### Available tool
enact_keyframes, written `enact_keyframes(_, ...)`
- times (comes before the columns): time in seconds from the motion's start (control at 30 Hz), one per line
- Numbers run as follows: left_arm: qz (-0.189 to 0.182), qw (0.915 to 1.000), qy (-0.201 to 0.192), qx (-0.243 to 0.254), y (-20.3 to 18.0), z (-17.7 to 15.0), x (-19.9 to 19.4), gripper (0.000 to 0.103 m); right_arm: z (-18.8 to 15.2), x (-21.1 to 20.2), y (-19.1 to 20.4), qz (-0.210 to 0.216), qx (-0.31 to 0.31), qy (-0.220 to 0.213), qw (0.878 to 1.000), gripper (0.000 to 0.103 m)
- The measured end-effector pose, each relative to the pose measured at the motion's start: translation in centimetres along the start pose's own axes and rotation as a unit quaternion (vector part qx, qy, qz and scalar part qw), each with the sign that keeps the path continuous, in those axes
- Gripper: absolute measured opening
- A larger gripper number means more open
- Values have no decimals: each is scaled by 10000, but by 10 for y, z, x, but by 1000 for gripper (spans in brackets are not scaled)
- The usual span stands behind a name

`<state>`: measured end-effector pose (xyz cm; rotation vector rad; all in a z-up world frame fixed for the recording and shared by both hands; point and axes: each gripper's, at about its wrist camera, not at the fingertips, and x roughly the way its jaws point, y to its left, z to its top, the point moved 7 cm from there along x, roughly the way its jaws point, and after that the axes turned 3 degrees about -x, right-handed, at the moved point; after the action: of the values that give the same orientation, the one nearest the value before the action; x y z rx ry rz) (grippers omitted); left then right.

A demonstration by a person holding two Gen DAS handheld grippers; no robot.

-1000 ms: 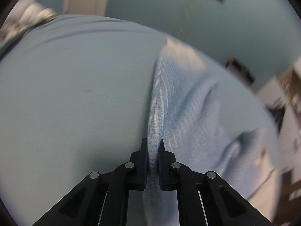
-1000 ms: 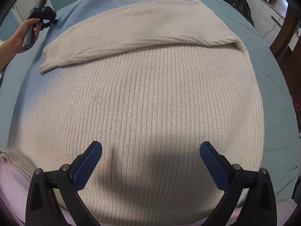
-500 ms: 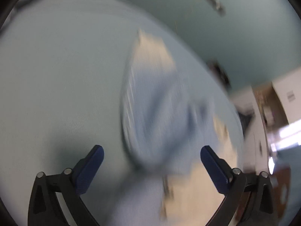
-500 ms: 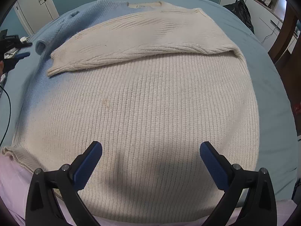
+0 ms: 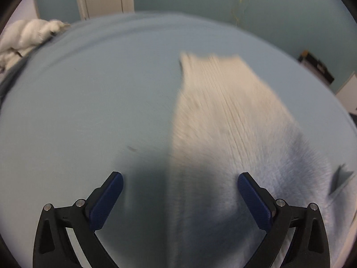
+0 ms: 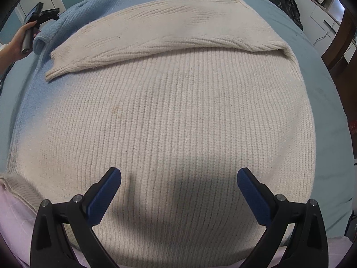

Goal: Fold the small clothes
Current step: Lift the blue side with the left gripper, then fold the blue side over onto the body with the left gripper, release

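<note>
A cream knit sweater [image 6: 178, 116] that fades to light blue on its left side lies flat on the bed. Its right sleeve [image 6: 156, 38] is folded across the chest. My right gripper [image 6: 179, 189] is open and empty above the sweater's lower body. My left gripper [image 5: 180, 192] is open and empty, low over the left sleeve [image 5: 223, 116], which stretches away from it, cream at the cuff and blue near the fingers. The left gripper also shows in the right wrist view [image 6: 42, 15], held by a hand at the sweater's far left.
The bed has a light blue sheet [image 5: 78, 111]. A white bundle of fabric [image 5: 26, 35] lies at its far left edge. Pink fabric [image 6: 13, 214] lies at the near edge. A dark bag [image 6: 287, 6] and white cabinets [image 6: 323, 15] stand to the right.
My left gripper let go of the blue sleeve and opened, then swung so the sleeve now lies straight ahead of it. The right gripper stayed open and barely moved.
</note>
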<state>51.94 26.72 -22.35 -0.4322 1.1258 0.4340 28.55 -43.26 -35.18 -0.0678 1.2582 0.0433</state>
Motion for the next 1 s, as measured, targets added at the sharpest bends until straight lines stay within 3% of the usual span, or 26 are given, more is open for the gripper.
enact_keyframes(0.03,158,9998,-107,65,-4,-1,2,102,0,2,0,9,7,15,10000,102)
enact_keyframes(0.07,181,9992,-311,196,-10,0,-1,85,1,5,0,15,14,35,10000,102)
enact_keyframes(0.1,76,9984,-388,408,-19,0,-4,53,2,8,-1,27,23,67,10000,102)
enact_keyframes(0.13,-93,9975,-416,559,-29,2,-8,41,2,11,-1,40,26,96,9999,102)
enact_keyframes(0.17,-135,9975,-406,570,-32,4,-13,11,2,14,0,48,26,127,9999,102)
enact_keyframes(0.23,-138,9989,-364,267,-30,16,-27,11,2,17,1,72,29,168,9998,102)
enact_keyframes(0.33,-49,9935,-1132,-130,-18,49,-87,11,5,25,-4,94,37,169,9998,102)
enact_keyframes(0.4,53,9849,-1685,-395,-6,75,-135,10,5,25,-3,88,30,159,9998,102)
enact_keyframes(0.5,-157,9746,-2108,-736,8,98,-190,10,4,21,-1,80,-4,100,9999,102)
enact_keyframes(0.57,-106,9705,-2300,-717,12,121,-203,10,5,17,1,98,-20,63,9999,102)
enact_keyframes(0.7,-343,9622,-2656,-503,13,132,-252,10,6,13,4,149,-32,-7,9999,102)
enact_keyframes(0.77,-301,9622,-2688,-301,7,125,-260,10,6,12,5,172,-14,-29,9998,102)
enact_keyframes(1.0,-429,9575,-2804,518,-74,90,-271,10,7,8,4,219,63,-84,9997,102)
